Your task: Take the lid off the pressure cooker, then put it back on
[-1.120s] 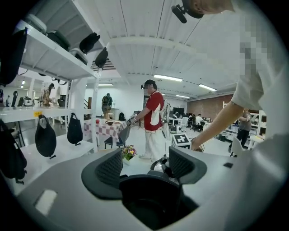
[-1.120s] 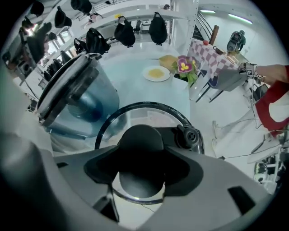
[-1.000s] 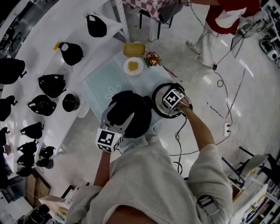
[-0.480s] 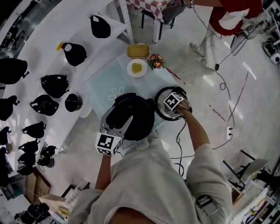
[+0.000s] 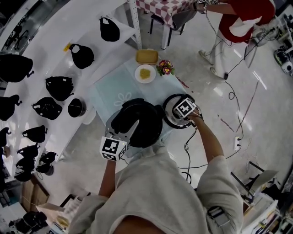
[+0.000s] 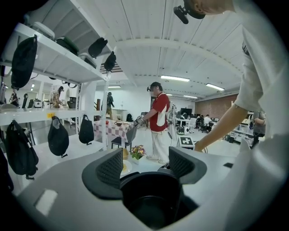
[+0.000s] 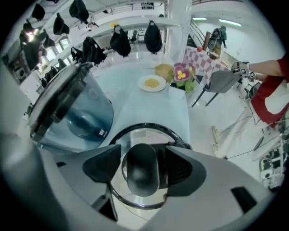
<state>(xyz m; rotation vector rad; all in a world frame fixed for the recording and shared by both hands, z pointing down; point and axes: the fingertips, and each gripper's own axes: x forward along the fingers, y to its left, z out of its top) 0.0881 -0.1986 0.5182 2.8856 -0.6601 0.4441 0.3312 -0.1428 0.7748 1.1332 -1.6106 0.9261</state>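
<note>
Left hand-held gripper (image 6: 146,168) clamps pressure cooker (image 5: 147,113) handle (image 6: 149,198) — right hand-held gripper (image 7: 142,164), jaws just opening, loosely straddles lid (image 7: 143,131) knob (image 7: 142,176).

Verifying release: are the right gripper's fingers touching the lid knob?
Apart. Right gripper view: fingers, just opened, straddle the lid knob with a gap each side.

An open-plan robotics lab staged as a kitchen: white shelves (image 5: 43,55) of black bags (image 5: 58,87) at ten o'clock, cables (image 5: 235,101) across glossy floor (image 5: 270,91) at three, a checked-cloth table (image 5: 155,5) at twelve, and workstations (image 6: 198,121) beyond.
</note>
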